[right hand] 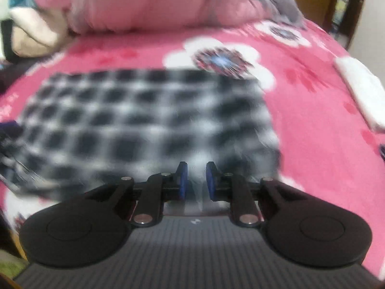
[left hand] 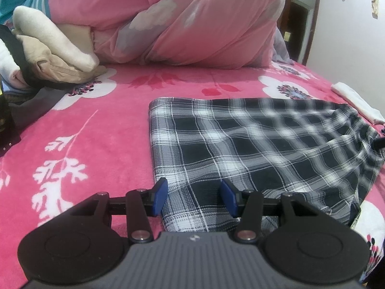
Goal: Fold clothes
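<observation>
Tongs, left [left hand: 193, 198] released, right [right hand: 196, 180] half-parted, over plaid garment [left hand: 252, 144].

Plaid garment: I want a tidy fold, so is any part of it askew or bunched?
Yes. The plaid garment lies flat with a straight left edge, but its right end is gathered and rumpled near the bed edge. The right wrist view is too blurred to add detail.

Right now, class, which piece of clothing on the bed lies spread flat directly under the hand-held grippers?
The black-and-white plaid garment, lying flat on the pink floral blanket. The cream and beige clothes sit bunched at the far left; the white folded piece lies at the right edge.
</observation>
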`<state>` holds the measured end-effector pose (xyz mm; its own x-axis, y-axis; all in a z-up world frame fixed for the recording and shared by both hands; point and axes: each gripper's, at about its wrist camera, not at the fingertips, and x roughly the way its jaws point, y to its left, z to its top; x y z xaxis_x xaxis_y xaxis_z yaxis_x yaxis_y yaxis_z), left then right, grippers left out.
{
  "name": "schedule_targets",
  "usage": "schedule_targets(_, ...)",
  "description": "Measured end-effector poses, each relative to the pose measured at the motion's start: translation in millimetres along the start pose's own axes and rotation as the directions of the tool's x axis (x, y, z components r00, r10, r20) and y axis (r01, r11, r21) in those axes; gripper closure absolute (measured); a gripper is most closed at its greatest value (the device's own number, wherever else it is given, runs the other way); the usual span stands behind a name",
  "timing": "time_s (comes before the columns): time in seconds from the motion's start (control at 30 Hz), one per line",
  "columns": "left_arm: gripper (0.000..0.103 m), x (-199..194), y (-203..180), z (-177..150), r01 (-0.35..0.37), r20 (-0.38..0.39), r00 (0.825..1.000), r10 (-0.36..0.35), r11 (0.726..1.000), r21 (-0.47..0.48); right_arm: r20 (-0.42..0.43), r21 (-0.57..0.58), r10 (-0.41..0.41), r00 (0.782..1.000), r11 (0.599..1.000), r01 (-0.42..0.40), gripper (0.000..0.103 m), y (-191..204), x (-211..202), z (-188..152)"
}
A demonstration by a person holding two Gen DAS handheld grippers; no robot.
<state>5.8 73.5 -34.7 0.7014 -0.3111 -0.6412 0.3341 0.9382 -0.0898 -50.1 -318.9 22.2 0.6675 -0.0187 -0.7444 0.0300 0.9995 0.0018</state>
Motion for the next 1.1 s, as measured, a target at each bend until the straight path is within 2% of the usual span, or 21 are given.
schedule_targets(0.1, 0.05, 0.1, -1.2, 1.3, -0.001, -0.001, 1.0, 0.001, 1.0, 0.001, -0.029, -0.039, 0.054, 0.998, 0.998, -0.055, 0.087, 9.5, 16.4, 8.0)
schedule_targets(0.13, 0.049, 0.0, -0.9, 1.0, 0.002, 0.0, 1.0, -0.002, 1.0, -0.001, -0.06, -0.057, 0.048, 0.997, 0.997, -0.052, 0.087, 12.2, 23.0, 4.3)
schedule_targets(0.2, 0.049, -0.1, -0.3, 0.3, 0.008, 0.002, 1.0, -0.008, 1.0, -0.005, -0.138, -0.084, 0.002, 0.99, 0.996, -0.013, 0.086, 9.7, 33.8, -5.0)
schedule_targets(0.27, 0.049, -0.7, 1.3, -0.4, 0.016, 0.005, 1.0, -0.016, 1.0, -0.008, -0.148, -0.052, -0.006, 0.989, 0.999, -0.001, 0.086, -1.6, 25.7, -11.7)
schedule_targets(0.37, 0.045, -2.5, 3.7, -0.9, 0.033, 0.011, 0.999, -0.033, 0.999, -0.017, -0.151, -0.034, -0.075, 0.986, 0.997, 0.071, 0.086, -3.4, 8.4, -7.6)
schedule_targets(0.5, 0.041, -13.6, 5.2, -0.6, 0.035, 0.036, 0.999, -0.034, 0.999, -0.024, -0.07, -0.055, 0.019, 0.997, 0.998, -0.023, 0.085, 22.9, -9.9, 7.0)
schedule_targets(0.57, 0.037, -22.4, 5.1, -1.3, 0.033, 0.053, 0.998, -0.032, 0.999, -0.021, -0.036, -0.077, 0.09, 0.995, 0.993, -0.093, 0.084, 40.9, -9.9, 14.6)
schedule_targets(0.63, 0.034, -31.8, 4.5, -3.8, 0.031, 0.069, 0.997, -0.031, 0.999, -0.011, -0.038, -0.084, 0.16, 0.986, 0.983, -0.162, 0.084, 56.1, 0.4, 15.0)
schedule_targets(0.73, 0.032, -41.5, 4.2, -9.0, 0.015, 0.067, 0.998, -0.016, 1.0, 0.013, -0.111, -0.087, 0.161, 0.981, 0.981, -0.171, 0.083, 64.7, 18.7, -2.3)
schedule_targets(0.87, 0.032, -52.4, 9.6, -17.9, 0.006, 0.047, 0.999, -0.007, 1.0, 0.014, -0.133, -0.07, 0.142, 0.981, 0.986, -0.153, 0.083, 60.6, 4.6, -18.3)
schedule_targets(0.93, 0.032, -58.4, 14.6, -21.0, 0.016, 0.049, 0.999, -0.016, 1.0, -0.005, -0.069, -0.05, 0.142, 0.987, 0.988, -0.145, 0.083, 56.2, -11.8, -10.8)
schedule_targets(0.97, 0.032, -61.3, 17.2, -22.2, 0.021, 0.052, 0.998, -0.02, 1.0, -0.015, -0.003, -0.047, 0.127, 0.992, 0.991, -0.127, 0.083, 55.6, -19.4, -0.2)
schedule_targets(1.0, 0.032, -64.4, 18.2, -22.4, 0.017, 0.058, 0.998, -0.016, 1.0, -0.02, 0.109, -0.026, 0.106, 0.988, 0.994, -0.104, 0.083, 55.7, -34.5, 11.6)
schedule_targets(1.03, 0.032, -67.6, 19.2, -22.6, 0.014, 0.064, 0.998, -0.012, 1.0, -0.025, 0.221, -0.002, 0.081, 0.972, 0.997, -0.082, 0.083, 55.8, -49.9, 23.5)
schedule_targets(1.07, 0.032, -70.8, 20.2, -22.8, 0.011, 0.071, 0.997, -0.009, 0.999, -0.03, 0.328, 0.025, 0.107, 0.939, 0.992, -0.122, 0.079, 54.8, -66.4, 30.9)
schedule_targets(1.1, 0.032, -73.5, 20.1, -23.5, 0.015, 0.077, 0.997, -0.013, 1.0, -0.025, 0.431, 0.047, 0.13, 0.893, 0.985, -0.166, 0.074, 53.8, -82.9, 38.0)
